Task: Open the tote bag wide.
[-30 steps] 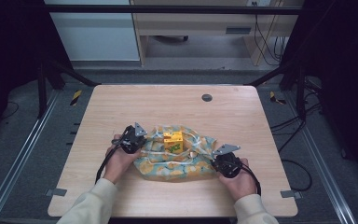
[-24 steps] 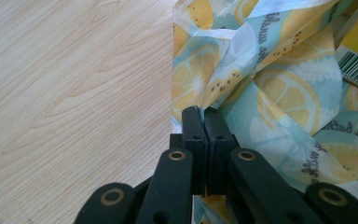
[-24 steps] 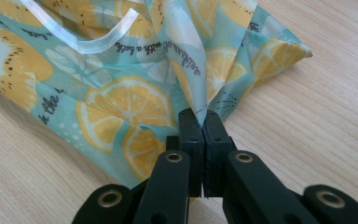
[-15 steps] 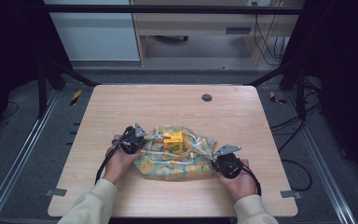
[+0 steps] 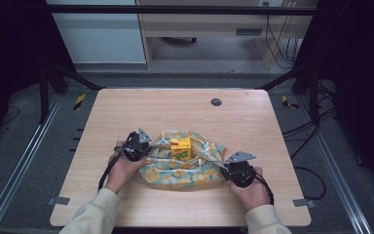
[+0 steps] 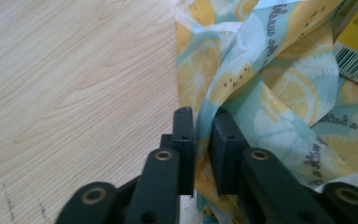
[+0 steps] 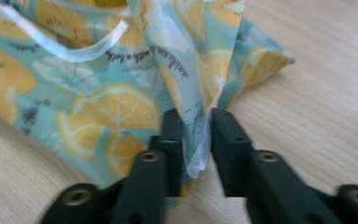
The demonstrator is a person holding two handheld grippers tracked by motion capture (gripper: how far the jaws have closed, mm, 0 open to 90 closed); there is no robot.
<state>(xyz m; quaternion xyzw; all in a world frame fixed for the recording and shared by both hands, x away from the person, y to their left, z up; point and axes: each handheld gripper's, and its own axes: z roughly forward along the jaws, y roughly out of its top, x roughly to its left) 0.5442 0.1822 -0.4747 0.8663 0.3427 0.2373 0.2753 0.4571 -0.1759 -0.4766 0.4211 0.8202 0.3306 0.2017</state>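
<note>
Cloth: lemon-print cloth point(image 5: 182, 165) lies bunched on the wooden table point(image 5: 126, 112), near the front edge | box: small yellow box point(image 5: 180, 147) sits on top of it | left gripper point(image 6: 201, 121): pinches the cloth's left side | right gripper point(image 7: 196, 122): pinches a fold at the cloth's right corner

Light wooden counter point(image 5: 126, 122) with a small dark round grommet point(image 5: 216, 102) near its far edge. Beyond the counter, pale cabinet point(image 5: 97, 34) on the floor. Off the counter's right side, tangle of black cables point(image 5: 307, 126). Off its left, yellow-black striped tape point(image 5: 79, 101).
</note>
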